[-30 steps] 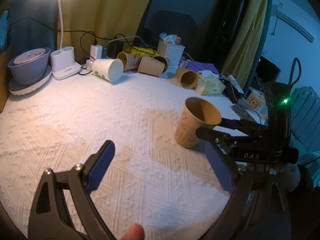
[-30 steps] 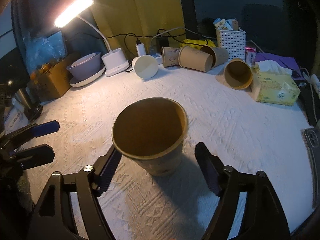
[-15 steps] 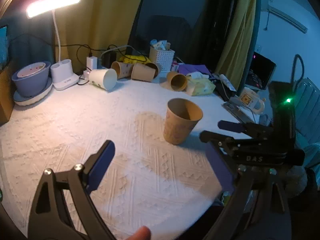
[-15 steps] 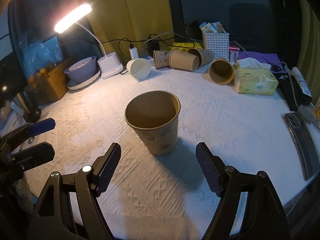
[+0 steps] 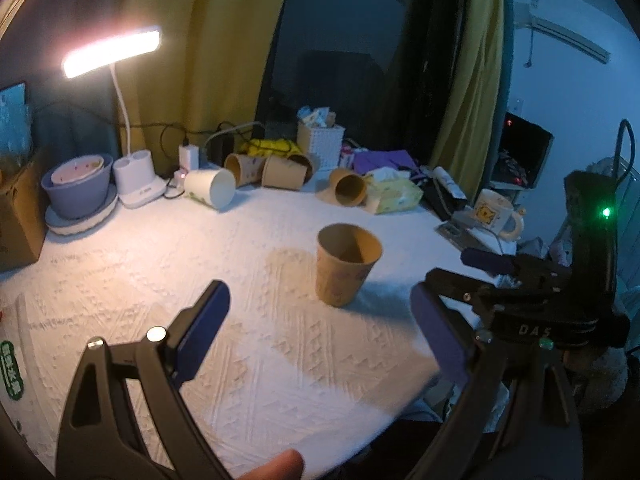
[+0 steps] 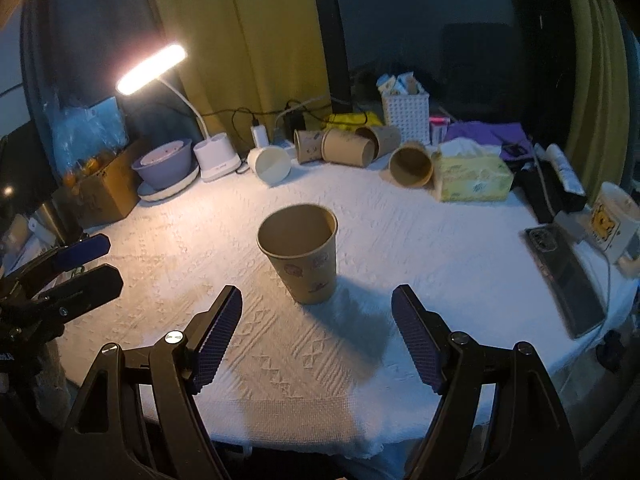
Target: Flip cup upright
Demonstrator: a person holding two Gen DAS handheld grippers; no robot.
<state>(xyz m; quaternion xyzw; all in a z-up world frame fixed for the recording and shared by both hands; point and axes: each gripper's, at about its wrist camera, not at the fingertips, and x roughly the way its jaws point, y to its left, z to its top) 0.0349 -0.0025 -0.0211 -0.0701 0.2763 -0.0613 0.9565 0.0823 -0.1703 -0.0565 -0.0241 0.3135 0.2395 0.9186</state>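
A brown paper cup (image 6: pixel 302 252) with small printed pictures stands upright, mouth up, on the white textured tablecloth (image 6: pixel 400 248). It also shows in the left wrist view (image 5: pixel 344 266). My right gripper (image 6: pixel 316 336) is open and empty, a little short of the cup. My left gripper (image 5: pixel 320 328) is open and empty, farther back near the table's front edge. In the left wrist view the right gripper (image 5: pixel 472 268) shows at the right. In the right wrist view the left gripper (image 6: pixel 86 264) shows at the far left.
Several brown cups (image 6: pixel 348 146) and a white cup (image 6: pixel 272 164) lie on their sides at the back. A desk lamp (image 6: pixel 212 158), purple bowl (image 6: pixel 164 164), white basket (image 6: pixel 406 114), tissue box (image 6: pixel 472 176), cardboard box (image 6: pixel 100 188), mug (image 6: pixel 614 220) and phone (image 6: pixel 564 272) line the edges.
The cup was tilted beside the right gripper and now stands upright on the cloth. Both grippers have drawn back toward the front edge, away from the cup.
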